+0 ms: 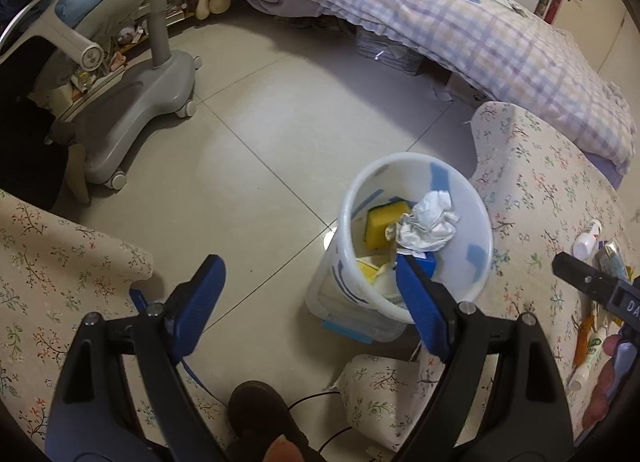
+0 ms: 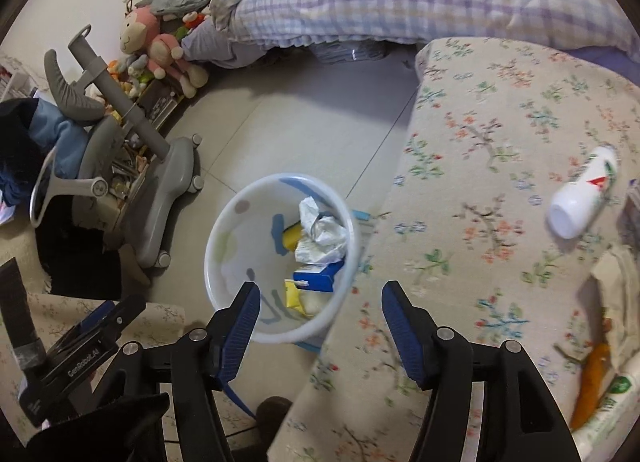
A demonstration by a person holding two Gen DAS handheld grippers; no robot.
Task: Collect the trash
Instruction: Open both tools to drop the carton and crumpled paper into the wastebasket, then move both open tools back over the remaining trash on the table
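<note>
**Both jaws spread and empty above the bin**

While the left gripper (image 1: 308, 282) hangs over the tiled floor (image 1: 260, 134) with its jaws spread wide and nothing between them, its right-hand blue pad overlaps the near rim of the white bin (image 1: 478, 262) in the left wrist view. The right gripper (image 2: 320, 306) also has its jaws spread and empty, one pad over the bin's near rim and the other over the flowered cloth of the desk (image 2: 500, 134).

Inside the bin lie crumpled white paper (image 1: 430, 224), a yellow sponge (image 1: 382, 226), a blue carton (image 2: 316, 280) and some yellow wrapping. The bin stands on the floor, just beside the edge of the desk.

On the desk, well right of the jaws, a white bottle (image 2: 582, 192) lies on its side. Near the right edge lie an orange packet (image 2: 592, 386) and a white tube with green print (image 2: 612, 396), partly blurred.

Farther out stand a grey wheeled chair base (image 1: 136, 110), a pink plush toy (image 2: 154, 46) and a bed with a checked quilt (image 1: 480, 34).
</note>
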